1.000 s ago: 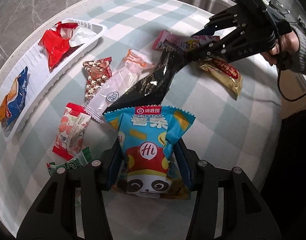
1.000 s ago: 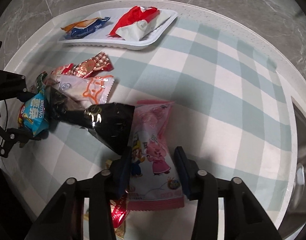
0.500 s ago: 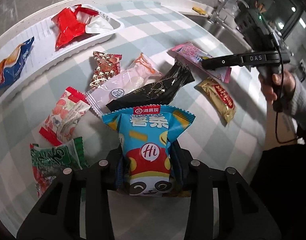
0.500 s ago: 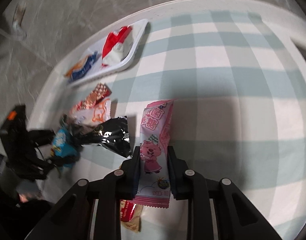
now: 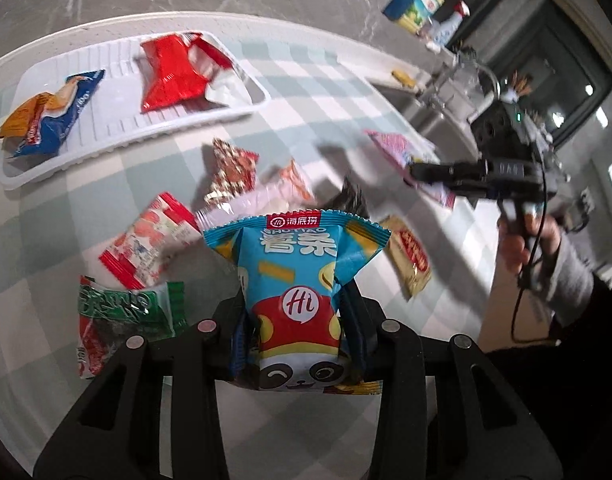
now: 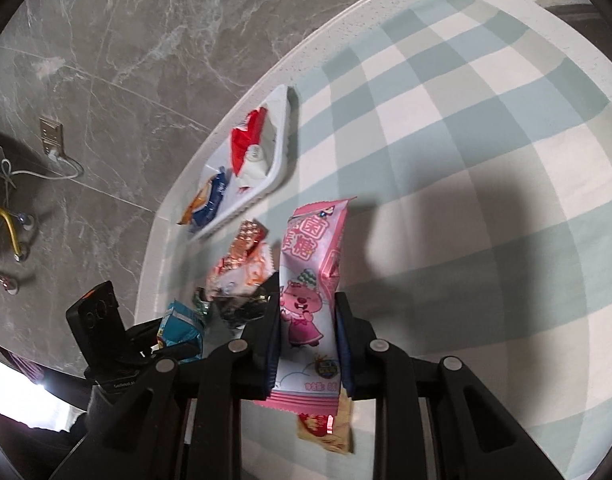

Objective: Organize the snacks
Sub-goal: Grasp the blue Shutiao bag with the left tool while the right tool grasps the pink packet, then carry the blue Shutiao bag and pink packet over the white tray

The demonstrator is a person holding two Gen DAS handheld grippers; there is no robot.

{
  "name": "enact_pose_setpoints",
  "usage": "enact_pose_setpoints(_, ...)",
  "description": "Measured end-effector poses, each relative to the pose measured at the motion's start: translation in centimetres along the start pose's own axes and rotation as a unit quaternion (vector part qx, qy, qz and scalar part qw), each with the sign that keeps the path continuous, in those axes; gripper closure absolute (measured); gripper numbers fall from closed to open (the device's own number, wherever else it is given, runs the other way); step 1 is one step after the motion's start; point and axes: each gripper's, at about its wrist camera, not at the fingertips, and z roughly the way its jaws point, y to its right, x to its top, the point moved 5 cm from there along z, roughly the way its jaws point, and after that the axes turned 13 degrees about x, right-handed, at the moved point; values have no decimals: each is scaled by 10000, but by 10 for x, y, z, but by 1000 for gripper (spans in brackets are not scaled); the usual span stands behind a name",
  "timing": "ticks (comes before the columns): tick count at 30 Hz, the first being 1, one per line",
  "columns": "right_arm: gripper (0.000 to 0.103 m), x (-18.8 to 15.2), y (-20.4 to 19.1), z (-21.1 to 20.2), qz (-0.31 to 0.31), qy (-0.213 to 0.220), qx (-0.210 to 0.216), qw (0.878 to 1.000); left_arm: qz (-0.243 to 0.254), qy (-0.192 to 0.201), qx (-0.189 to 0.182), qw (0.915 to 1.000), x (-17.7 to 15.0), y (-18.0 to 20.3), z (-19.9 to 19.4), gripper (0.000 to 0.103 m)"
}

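My left gripper (image 5: 292,308) is shut on a blue panda snack bag (image 5: 294,280) and holds it above the checked table. My right gripper (image 6: 307,320) is shut on a pink candy packet (image 6: 311,280), lifted off the table; it also shows at the right of the left wrist view (image 5: 421,176). A white tray (image 5: 106,128) at the back left holds a red-and-white packet (image 5: 174,68) and a blue-orange packet (image 5: 46,116). The tray (image 6: 284,136) also shows in the right wrist view.
Loose snacks lie on the table: a red-white packet (image 5: 150,240), a green one (image 5: 126,308), a brown patterned one (image 5: 230,168), a pale one (image 5: 274,196), a black one (image 5: 351,200), a gold one (image 5: 411,256). A sink (image 5: 421,100) lies far right.
Both grippers have risen with their packets. The right gripper lifted the pink packet off the table and tilted. The left view swung toward the tray.
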Motion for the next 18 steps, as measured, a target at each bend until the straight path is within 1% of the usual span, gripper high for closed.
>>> enact_pose_setpoints(4, 77, 3, -10, 5, 11, -19, 177, 9998, -224, 148, -64, 9996, 12, -13, -11, 66)
enact_pose_setpoints(10, 77, 15, -25, 19, -25, -84, 411, 9991, -502, 322, 16, 9982, 28, -37, -25, 66)
enact_pose_setpoints(18, 77, 34, -43, 47, 10, -189, 692, 9974, -793, 490, 133, 9956, 51, -67, -34, 66)
